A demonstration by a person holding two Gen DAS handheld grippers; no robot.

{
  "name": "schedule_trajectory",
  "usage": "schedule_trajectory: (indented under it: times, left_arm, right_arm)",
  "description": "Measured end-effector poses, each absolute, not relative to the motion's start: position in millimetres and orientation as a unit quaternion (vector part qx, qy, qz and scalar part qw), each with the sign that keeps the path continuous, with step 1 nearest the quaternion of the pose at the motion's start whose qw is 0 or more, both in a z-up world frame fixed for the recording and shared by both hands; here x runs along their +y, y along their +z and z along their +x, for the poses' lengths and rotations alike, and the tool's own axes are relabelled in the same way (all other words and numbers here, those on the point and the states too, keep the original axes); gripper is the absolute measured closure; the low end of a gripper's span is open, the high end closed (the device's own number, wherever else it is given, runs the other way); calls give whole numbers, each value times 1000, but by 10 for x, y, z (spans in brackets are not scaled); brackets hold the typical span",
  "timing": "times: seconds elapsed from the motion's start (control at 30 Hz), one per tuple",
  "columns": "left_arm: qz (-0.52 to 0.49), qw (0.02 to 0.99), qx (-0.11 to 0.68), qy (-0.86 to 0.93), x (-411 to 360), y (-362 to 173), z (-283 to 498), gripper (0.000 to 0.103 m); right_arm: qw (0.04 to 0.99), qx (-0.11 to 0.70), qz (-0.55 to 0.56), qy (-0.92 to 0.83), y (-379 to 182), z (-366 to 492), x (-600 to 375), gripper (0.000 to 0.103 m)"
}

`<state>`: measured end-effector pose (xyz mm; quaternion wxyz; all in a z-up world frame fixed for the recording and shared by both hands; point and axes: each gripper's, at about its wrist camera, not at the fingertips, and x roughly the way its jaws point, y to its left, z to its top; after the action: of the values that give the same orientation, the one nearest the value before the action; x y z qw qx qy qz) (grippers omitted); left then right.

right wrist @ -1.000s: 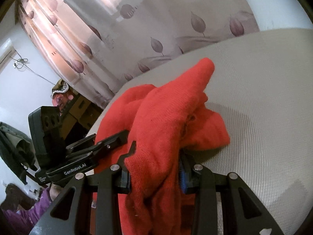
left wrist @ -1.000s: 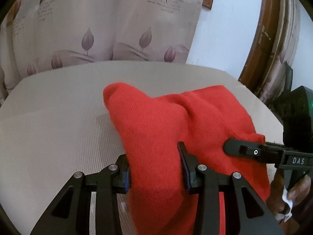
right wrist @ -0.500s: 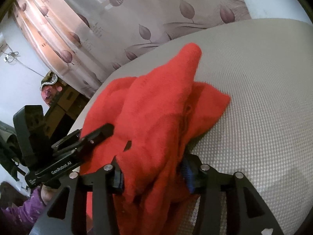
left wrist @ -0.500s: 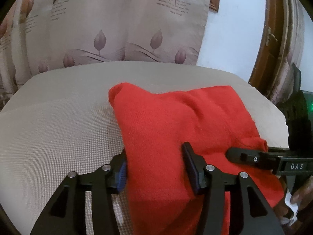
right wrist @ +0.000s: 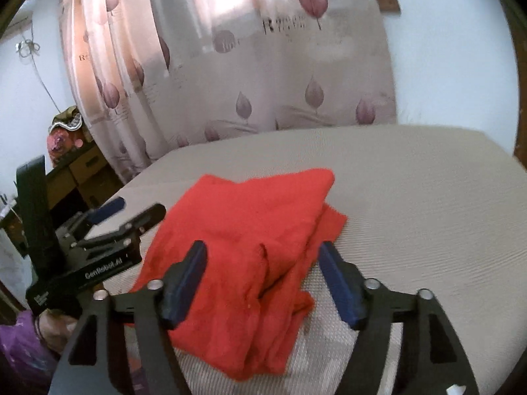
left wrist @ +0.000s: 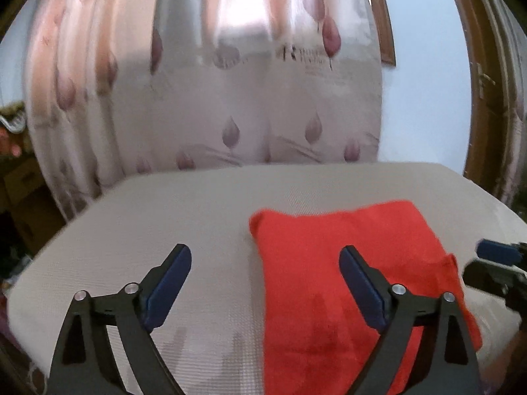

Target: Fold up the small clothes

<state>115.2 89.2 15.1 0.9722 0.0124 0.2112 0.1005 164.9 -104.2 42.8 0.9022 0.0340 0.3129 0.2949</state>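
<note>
Both tongs are wide apart and holding nothing. The left gripper (left wrist: 265,278) hangs with its blue-padded fingers (left wrist: 168,284) spread over the beige woven tabletop (left wrist: 158,217), one pad above bare cloth, the other above the red knitted garment (left wrist: 346,263). Nothing sits between the pads.

The red garment lies folded on the tabletop, a roughly rectangular bundle toward the right half of the left wrist view, its far corner slightly rounded and one layer poking out along the right edge. From the right wrist view the same garment (right wrist: 250,230) shows stacked layers, with a lower layer sticking out at the far right corner and a looser, rumpled edge at the near side.

The right gripper (right wrist: 263,271) is likewise spread, its pads straddling the near part of the garment; whether they touch the fabric I cannot tell. Off to the left in that view the left gripper (right wrist: 130,209) shows, jaws parted, just beside the garment's left edge. In the left wrist view, the right gripper (left wrist: 487,261) peeks in at the right edge, blurred.

Behind the table hangs a pale curtain with mauve leaf prints (right wrist: 263,65).
</note>
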Motion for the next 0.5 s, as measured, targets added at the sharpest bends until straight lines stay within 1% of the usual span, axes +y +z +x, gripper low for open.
schedule_trajectory:
  times: [0.03,0.07,0.2,0.37,0.5]
  left_arm:
    - [18,973,204,107,862,184,1124,3]
    - [22,974,197,107,833,224,1083,0]
    - [24,978,174,109,749,388,940,0]
    - [13,978,171,116,706,576,810,0]
    - [7,982,135,130,702,704,673,0]
  right_arm:
    - [903,311,33,293,443,1606,-1056,32]
    - [904,311,34,292,453,1569,-1072,31]
    - [905,313,35,285,496,1453,-1111,30]
    - [908,306,45,282,599,1379,-1169,27]
    - [911,298,52,281,679,1326,-1217,24]
